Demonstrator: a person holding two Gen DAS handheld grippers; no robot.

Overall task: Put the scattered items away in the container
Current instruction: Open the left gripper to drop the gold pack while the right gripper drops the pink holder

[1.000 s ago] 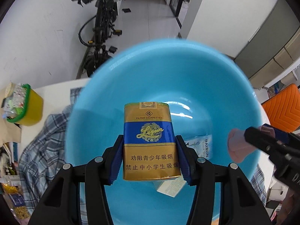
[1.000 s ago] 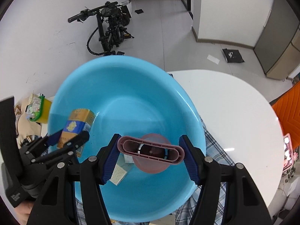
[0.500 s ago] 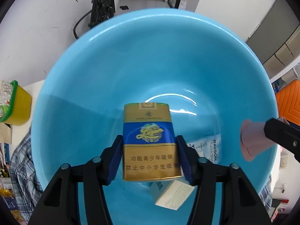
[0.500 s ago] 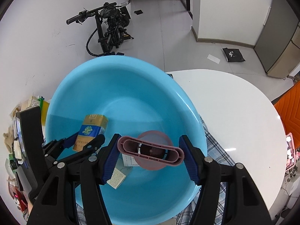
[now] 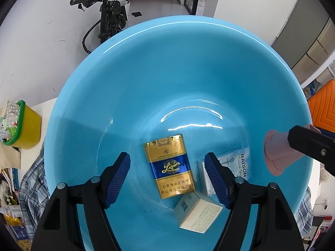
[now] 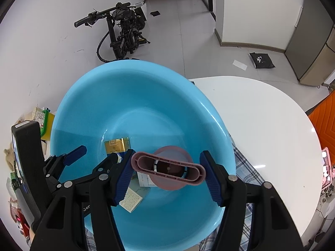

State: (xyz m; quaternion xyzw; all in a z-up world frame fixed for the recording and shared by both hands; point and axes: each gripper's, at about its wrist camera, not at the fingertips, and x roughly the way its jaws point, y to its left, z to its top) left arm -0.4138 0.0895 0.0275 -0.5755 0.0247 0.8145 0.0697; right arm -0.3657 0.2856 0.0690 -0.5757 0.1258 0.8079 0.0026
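A big blue basin [image 5: 146,67] [image 6: 88,108] fills both views. A gold and blue cigarette pack [image 5: 170,168] [image 6: 117,145] lies flat on its bottom, beside a white RAISON box [image 5: 234,165] and a cream box [image 5: 197,212] [image 6: 130,202]. My left gripper [image 5: 167,177] [image 6: 92,156] is open and empty, hovering just above the pack. My right gripper [image 6: 167,170] is shut on a squashed pink cup [image 6: 168,168] [image 5: 274,149], held over the basin's right side.
The basin sits on a plaid cloth [image 6: 245,167] [image 5: 31,177] on a white round table [image 6: 261,125]. A yellow tub with a green rim [image 5: 25,125] stands left of the basin. A bike [image 6: 121,33] leans on the far wall. An orange chair [image 5: 324,104] is at the right.
My left gripper moved forward over the basin, opened and let go of the cigarette pack, which now lies on the basin bottom. The right gripper still holds the pink cup, barely moved.
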